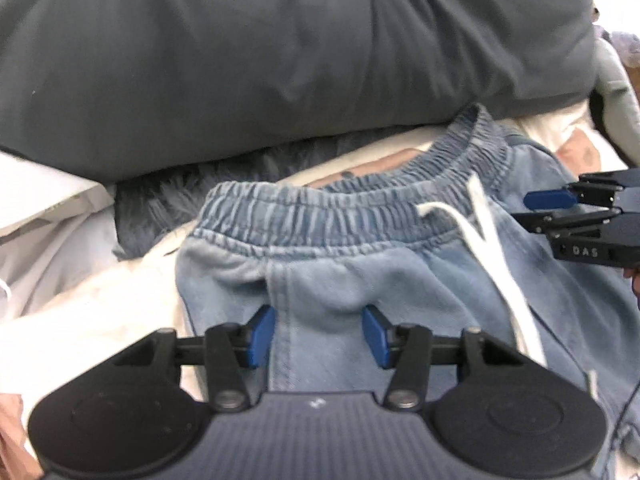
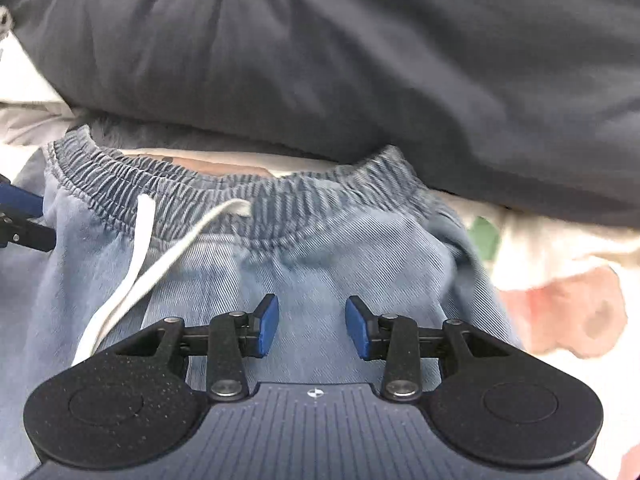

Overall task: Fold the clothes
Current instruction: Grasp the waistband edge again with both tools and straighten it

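Jeans (image 1: 320, 276) flat on bedding, waistband away from both grippers.
Left gripper (image 1: 319, 334) and right gripper (image 2: 312, 326): jaws half open, gripping nothing, poised over cloth below waistband to pinch.

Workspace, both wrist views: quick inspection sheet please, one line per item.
Surface: white bedding with pink print, rumpled.
Job's things: light blue trousers lying flat, elastic waistband away from the cameras, white drawstring loose across the front.
Clutter: large dark grey pillow just behind the waistband; fuzzy blue-grey fabric under it.
Grippers: left gripper open, a raised ridge of cloth between its jaws; right gripper open over flat cloth.
Cables: nothing seen.
Surroundings: mostly hidden by the pillow.
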A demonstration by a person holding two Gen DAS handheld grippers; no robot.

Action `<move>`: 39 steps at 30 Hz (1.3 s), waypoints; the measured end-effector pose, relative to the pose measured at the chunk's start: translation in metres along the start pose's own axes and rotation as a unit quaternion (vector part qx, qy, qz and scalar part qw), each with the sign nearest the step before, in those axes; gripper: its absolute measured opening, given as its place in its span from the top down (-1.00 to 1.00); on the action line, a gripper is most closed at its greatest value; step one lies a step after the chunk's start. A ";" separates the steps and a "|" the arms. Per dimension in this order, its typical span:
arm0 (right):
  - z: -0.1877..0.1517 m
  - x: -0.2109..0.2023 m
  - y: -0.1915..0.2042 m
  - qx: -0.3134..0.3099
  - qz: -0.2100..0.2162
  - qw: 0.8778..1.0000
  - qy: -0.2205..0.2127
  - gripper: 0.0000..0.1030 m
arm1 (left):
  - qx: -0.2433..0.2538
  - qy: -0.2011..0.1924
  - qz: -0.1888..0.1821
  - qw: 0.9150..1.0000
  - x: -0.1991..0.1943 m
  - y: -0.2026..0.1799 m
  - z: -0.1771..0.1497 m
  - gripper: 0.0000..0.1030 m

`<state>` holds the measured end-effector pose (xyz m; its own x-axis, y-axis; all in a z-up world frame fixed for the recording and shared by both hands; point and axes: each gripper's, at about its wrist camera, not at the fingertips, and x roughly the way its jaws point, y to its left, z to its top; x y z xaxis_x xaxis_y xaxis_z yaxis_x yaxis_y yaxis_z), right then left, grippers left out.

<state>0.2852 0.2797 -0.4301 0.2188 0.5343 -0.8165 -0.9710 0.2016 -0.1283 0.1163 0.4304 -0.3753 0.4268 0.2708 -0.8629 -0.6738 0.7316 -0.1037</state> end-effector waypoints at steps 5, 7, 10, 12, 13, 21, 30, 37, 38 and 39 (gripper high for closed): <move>0.012 0.018 0.002 -0.002 0.001 1.000 -0.009 0.21 | -0.011 -0.004 0.018 1.000 0.009 0.009 0.009 0.24; 0.010 0.018 -0.001 0.009 0.006 1.000 -0.016 0.21 | -0.016 -0.005 0.020 1.000 0.009 0.012 0.010 0.34; 0.011 0.020 -0.006 0.024 0.012 0.999 -0.024 0.23 | -0.020 -0.005 0.022 1.000 0.010 0.016 0.011 0.39; 0.016 0.023 -0.008 0.034 0.014 0.999 -0.024 0.24 | -0.025 -0.004 0.023 0.999 0.010 0.018 0.012 0.42; 0.017 0.025 -0.009 0.040 0.014 0.999 -0.025 0.24 | -0.030 -0.004 0.024 0.999 0.011 0.019 0.012 0.44; 0.022 0.003 -0.010 0.048 0.009 0.998 -0.034 0.48 | -0.069 -0.003 0.005 0.998 -0.013 0.029 0.016 0.56; 0.022 -0.019 -0.013 0.051 0.010 0.998 -0.047 0.43 | -0.073 -0.004 -0.022 0.997 -0.040 0.033 0.022 0.54; 0.027 -0.030 -0.009 0.043 0.020 0.997 -0.065 0.39 | -0.078 -0.043 -0.030 0.996 -0.056 0.040 0.027 0.53; 0.030 -0.025 -0.007 0.042 0.020 0.997 -0.069 0.31 | -0.073 -0.050 -0.029 0.996 -0.054 0.039 0.029 0.53; 0.034 -0.019 -0.005 0.041 0.019 0.996 -0.072 0.25 | -0.068 -0.054 -0.027 0.996 -0.050 0.038 0.031 0.53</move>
<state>0.2891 0.2960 -0.3947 0.1984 0.6547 -0.7294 -0.9691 0.2421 -0.0464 0.0880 0.4646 -0.3205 0.5218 0.3036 -0.7972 -0.7206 0.6570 -0.2215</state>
